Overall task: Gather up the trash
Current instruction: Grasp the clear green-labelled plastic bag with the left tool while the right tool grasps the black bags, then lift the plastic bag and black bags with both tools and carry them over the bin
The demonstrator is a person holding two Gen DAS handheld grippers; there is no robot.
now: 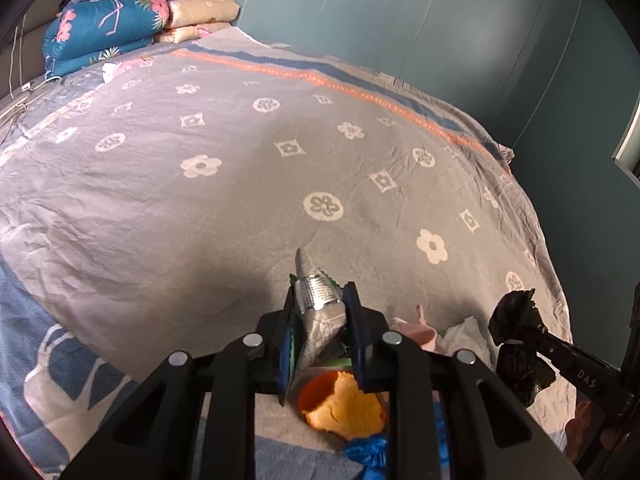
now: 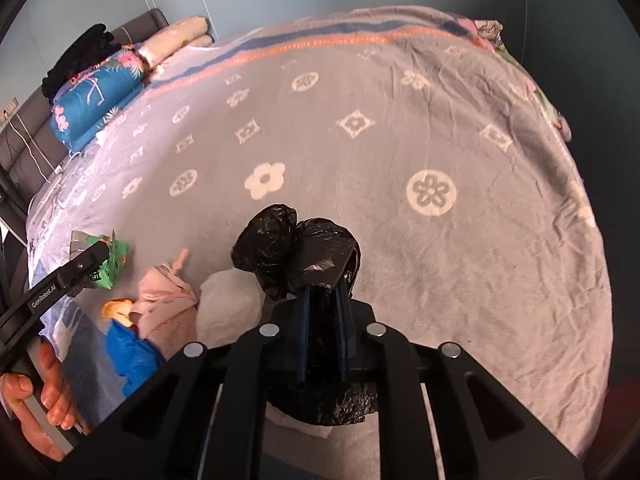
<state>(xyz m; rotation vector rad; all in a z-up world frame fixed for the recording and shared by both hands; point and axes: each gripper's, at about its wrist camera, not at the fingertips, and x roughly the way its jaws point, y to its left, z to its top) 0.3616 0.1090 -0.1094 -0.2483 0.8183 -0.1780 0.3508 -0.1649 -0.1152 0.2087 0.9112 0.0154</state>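
Between pads of left tool [image 1: 320, 312], I'm holding snack wrapper [image 1: 318, 300]: foil, feather-light, crinkly, slippery; pinching mid-body, above bed [image 1: 200, 200]. Right tool [image 2: 322, 308] is clamping bunched black trash bag [image 2: 296, 248], thin, limp film. Below, waiting: orange peel [image 1: 348, 404], blue glove [image 1: 368, 452], pink cloth [image 2: 168, 300], white tissue [image 2: 228, 304] — all soft, light.

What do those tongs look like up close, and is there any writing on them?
Both tongs, left and right, are matte black frames with round silver studs and flat blue-edged fingers. White lettering runs along the handles. A bare hand holds the left one; no cables visible.
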